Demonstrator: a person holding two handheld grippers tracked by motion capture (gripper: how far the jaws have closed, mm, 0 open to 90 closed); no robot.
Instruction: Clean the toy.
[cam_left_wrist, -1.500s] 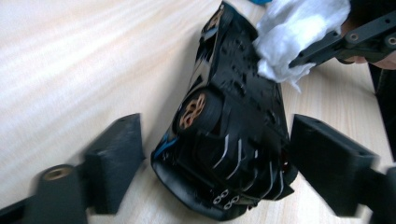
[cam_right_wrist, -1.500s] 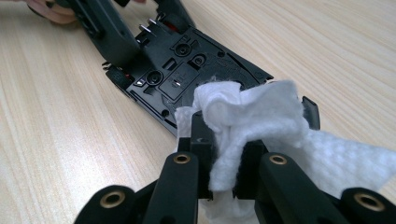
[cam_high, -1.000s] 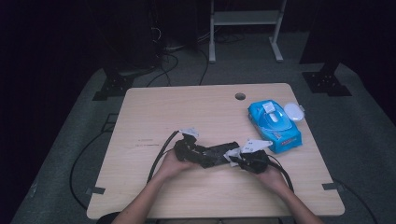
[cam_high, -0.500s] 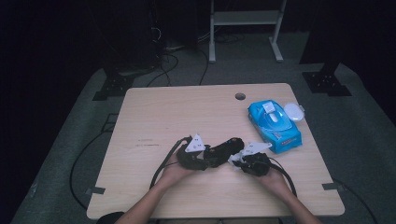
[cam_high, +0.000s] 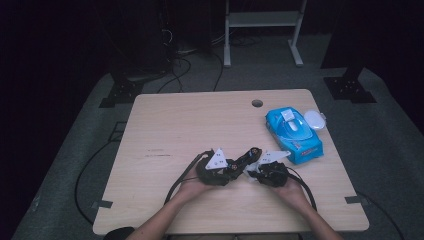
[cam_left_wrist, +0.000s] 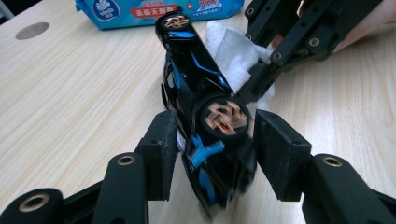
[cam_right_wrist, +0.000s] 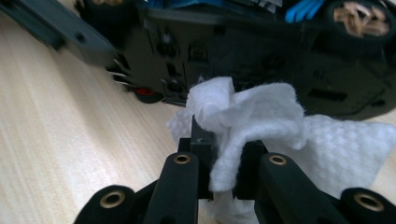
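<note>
Two grippers meet near the front edge of the wooden table (cam_high: 170, 125) in the high view. The left gripper (cam_high: 239, 166) holds a black toy car (cam_high: 246, 159), and the right gripper (cam_high: 256, 172) is just beside it with a white wipe (cam_high: 253, 176) at its tip. A blue pack of wipes (cam_high: 294, 132) lies well apart toward the right edge of the table, with a small white lid (cam_high: 315, 119) touching its far corner. A hand (cam_high: 192, 187) and a hand (cam_high: 292, 192) come in from the bottom.

In the left gripper view, the toy car (cam_left_wrist: 205, 107) stands on its side between the two black jaws, its copper-coloured wheels and blue parts facing the camera. The left gripper (cam_left_wrist: 212, 149) has just been closing its jaws; the pads (cam_left_wrist: 161, 154) sit close on both sides of the car, though whether both already press on it I cannot tell for sure. Behind the car the wipe (cam_left_wrist: 233, 51) is held by the other gripper (cam_left_wrist: 261, 77), and the blue pack (cam_left_wrist: 154, 10) lies at the far side.

In the right gripper view, the right gripper (cam_right_wrist: 224, 163) is closed tight on the crumpled wipe (cam_right_wrist: 252, 121), which bulges above the jaws and touches the dark underside of the car (cam_right_wrist: 261, 60). The wipe also spreads out on the table (cam_right_wrist: 70, 130) to the right.
</note>
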